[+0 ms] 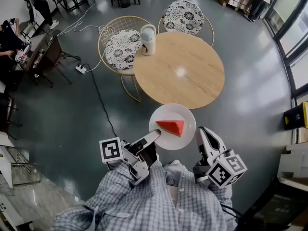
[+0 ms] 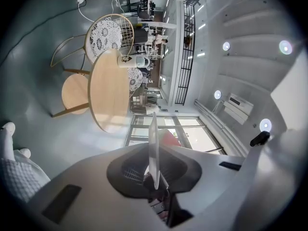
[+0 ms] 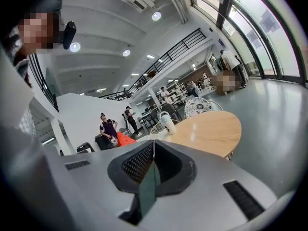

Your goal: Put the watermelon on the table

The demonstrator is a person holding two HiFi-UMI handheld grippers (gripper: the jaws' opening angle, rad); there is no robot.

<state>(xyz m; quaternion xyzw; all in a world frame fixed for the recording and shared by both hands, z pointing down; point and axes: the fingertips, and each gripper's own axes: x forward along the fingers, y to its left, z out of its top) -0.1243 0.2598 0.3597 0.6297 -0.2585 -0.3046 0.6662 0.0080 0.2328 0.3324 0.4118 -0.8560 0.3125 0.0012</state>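
A red wedge of watermelon (image 1: 171,126) lies on a white plate (image 1: 163,139) held in the air just short of the near edge of the round wooden table (image 1: 183,71). My left gripper (image 1: 153,137) is shut on the plate's left rim. In the left gripper view the plate (image 2: 154,148) shows edge-on between the jaws, with the watermelon (image 2: 168,138) behind it. My right gripper (image 1: 203,134) hovers beside the plate's right rim, shut with nothing in it. In its own view the jaws (image 3: 154,162) meet, and the watermelon (image 3: 124,138) shows beyond them to the left.
A white jug (image 1: 147,39) stands at the table's far left edge. Two wire chairs with patterned cushions (image 1: 122,47) (image 1: 183,16) stand behind the table. A cable and power strip (image 1: 81,68) lie on the grey floor at left. People stand far back.
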